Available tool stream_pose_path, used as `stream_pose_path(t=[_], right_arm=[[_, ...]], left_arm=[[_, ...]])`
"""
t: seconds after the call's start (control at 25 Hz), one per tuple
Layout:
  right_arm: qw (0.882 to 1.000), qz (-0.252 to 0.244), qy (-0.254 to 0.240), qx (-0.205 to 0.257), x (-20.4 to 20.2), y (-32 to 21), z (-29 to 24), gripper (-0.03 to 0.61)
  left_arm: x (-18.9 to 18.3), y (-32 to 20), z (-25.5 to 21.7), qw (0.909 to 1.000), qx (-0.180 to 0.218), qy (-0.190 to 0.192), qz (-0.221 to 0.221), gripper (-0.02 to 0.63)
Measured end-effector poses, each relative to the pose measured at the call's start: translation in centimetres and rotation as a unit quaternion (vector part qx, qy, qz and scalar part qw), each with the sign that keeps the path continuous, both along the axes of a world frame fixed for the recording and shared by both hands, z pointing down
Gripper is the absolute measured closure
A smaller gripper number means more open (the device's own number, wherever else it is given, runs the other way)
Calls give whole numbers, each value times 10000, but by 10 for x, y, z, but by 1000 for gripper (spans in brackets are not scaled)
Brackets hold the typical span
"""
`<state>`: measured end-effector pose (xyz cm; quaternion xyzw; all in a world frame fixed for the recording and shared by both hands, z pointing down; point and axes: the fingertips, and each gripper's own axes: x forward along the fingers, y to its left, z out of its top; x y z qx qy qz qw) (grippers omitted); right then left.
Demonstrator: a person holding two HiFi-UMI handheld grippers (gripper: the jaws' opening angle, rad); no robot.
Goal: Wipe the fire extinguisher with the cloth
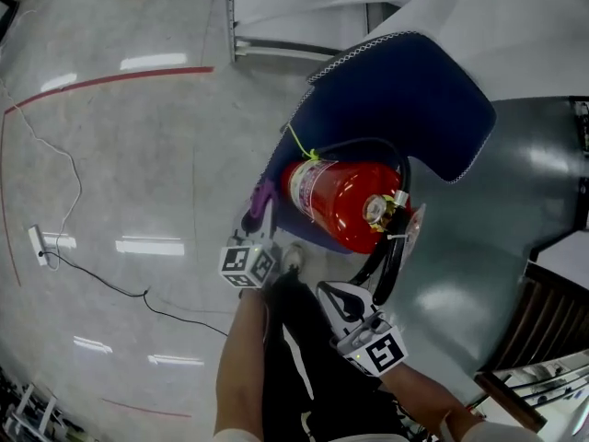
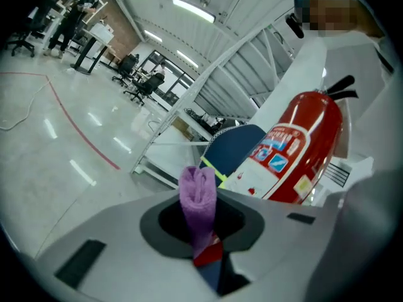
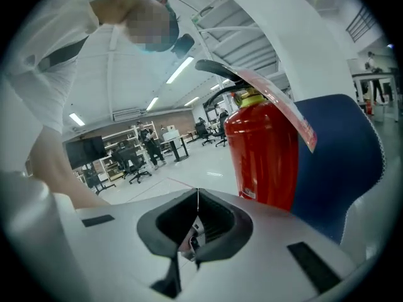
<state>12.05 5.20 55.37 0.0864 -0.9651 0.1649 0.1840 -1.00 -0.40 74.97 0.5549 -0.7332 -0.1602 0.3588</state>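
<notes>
A red fire extinguisher (image 1: pixel 339 201) with a black hose (image 1: pixel 388 256) and a white tag lies against a dark blue cushioned chair (image 1: pixel 405 99). My left gripper (image 1: pixel 265 214) is at its left end, shut on a folded purple cloth (image 1: pixel 261 194). In the left gripper view the cloth (image 2: pixel 198 194) sticks up out of my left gripper (image 2: pixel 204 241), just short of the extinguisher's label (image 2: pixel 286 153). My right gripper (image 1: pixel 335 293) hangs below the extinguisher near the hose, jaws together. In the right gripper view my right gripper (image 3: pixel 197 222) is shut, the extinguisher (image 3: pixel 261 150) upright close ahead.
A grey tabletop (image 1: pixel 479 247) lies to the right, with a wooden chair (image 1: pixel 543 325) beyond it. On the shiny floor lie a black cable (image 1: pixel 101 279), a power strip (image 1: pixel 37 243) and a red tape line (image 1: pixel 110 79). A white metal frame (image 1: pixel 276 49) stands behind the chair.
</notes>
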Motion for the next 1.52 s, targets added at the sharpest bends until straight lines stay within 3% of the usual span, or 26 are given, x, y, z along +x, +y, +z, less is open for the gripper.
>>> stream_pose_path(t=[0.16, 0.44, 0.88, 1.2, 1.52], right_arm=[[9999, 43, 151, -15, 11, -8, 17, 565], [9999, 106, 123, -45, 17, -15, 10, 565], [9998, 168, 47, 101, 20, -7, -14, 565], [9985, 378, -141, 382, 13, -2, -59, 565], [9958, 605, -297, 626, 19, -10, -102, 565]], left_arm=[[11, -18, 34, 9996, 29, 238, 139, 558], [31, -29, 15, 9966, 388, 615, 393, 560], [36, -25, -111, 9886, 1225, 529, 704, 559], [35, -27, -206, 9832, 1440, 313, 1078, 559], [49, -29, -250, 9813, 1494, 210, 1195, 558]])
